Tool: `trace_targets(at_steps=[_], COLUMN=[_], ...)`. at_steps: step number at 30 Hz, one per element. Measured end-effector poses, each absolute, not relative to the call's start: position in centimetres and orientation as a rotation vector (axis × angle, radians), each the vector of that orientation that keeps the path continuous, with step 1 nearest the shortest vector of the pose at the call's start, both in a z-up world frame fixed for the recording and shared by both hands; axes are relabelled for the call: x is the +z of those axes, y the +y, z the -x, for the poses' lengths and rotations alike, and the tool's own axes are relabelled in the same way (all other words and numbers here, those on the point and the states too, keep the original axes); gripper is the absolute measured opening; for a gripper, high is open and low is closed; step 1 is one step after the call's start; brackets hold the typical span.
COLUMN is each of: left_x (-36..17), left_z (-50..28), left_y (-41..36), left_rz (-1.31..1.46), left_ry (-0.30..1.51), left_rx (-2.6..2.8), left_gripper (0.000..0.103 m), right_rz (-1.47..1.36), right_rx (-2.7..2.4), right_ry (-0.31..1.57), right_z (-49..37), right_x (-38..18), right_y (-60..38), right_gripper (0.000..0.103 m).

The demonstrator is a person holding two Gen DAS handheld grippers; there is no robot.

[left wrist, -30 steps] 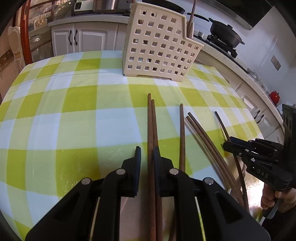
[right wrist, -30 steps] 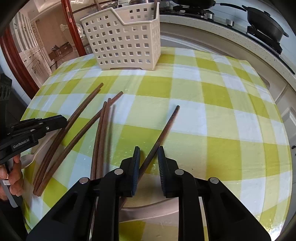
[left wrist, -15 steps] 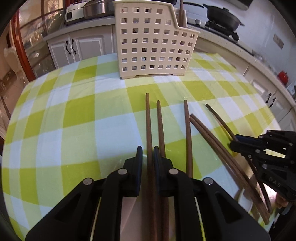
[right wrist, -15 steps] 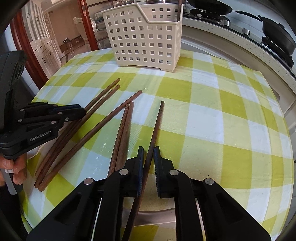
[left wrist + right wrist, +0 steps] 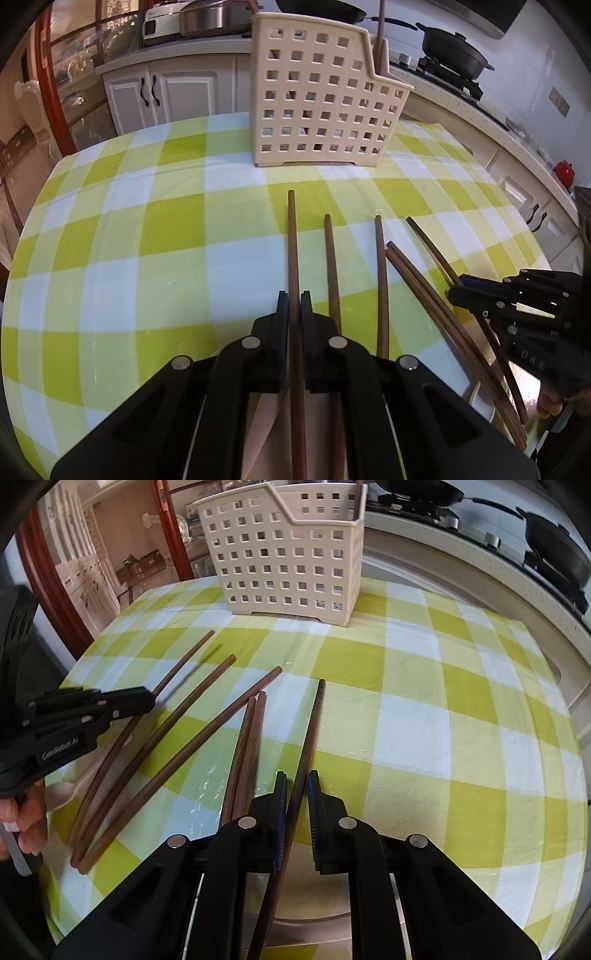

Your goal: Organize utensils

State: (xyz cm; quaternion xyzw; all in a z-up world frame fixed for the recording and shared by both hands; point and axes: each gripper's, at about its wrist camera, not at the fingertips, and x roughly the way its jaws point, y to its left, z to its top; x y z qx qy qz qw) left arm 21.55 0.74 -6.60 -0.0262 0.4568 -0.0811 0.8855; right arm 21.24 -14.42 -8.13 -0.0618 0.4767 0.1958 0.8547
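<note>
Since a second ago both tongs have closed further. The left tongs [image 5: 294, 306] pinch one chopstick [image 5: 291, 240]; the right tongs [image 5: 296, 788] clasp a darker chopstick [image 5: 314, 723]. This looks like pick-up; next, lift each toward the basket [image 5: 288, 554] standing beyond them on the tabletop [image 5: 461, 720].

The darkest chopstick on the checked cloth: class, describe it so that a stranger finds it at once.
Start from the cream perforated plastic basket on the green-and-white checked tablecloth. Nearer lie several brown wooden chopsticks. Furthest right, alone, is the darkest chopstick, between the right gripper's fingers.
</note>
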Motion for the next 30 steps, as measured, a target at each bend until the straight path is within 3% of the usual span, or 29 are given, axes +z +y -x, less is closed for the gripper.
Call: trace_targets(at_steps=[14,25,30], left_x=[-4.5,-2.1,-2.3], left_z=[-19.3,-18.0,-17.9], left_y=[1.4,1.9,1.7], left_rz=[0.083,0.087,0.085], left_ry=[0.890,0.837,0.842], left_rx=[-0.188,-0.191,-0.194], left_gripper=[0.006,0.006,0.006], right_rz=[0.194,0.158,0.112], right_rx=[0.382,0.400,0.408], right_ry=[1.011,0.949,1.015], right_z=[-21.7,-20.3,-21.1], right_x=[-7.9,-4.7,-5.5], right_y=[-13.9,-14.8,-15.1], right_gripper=[0.008,0.006,0.027])
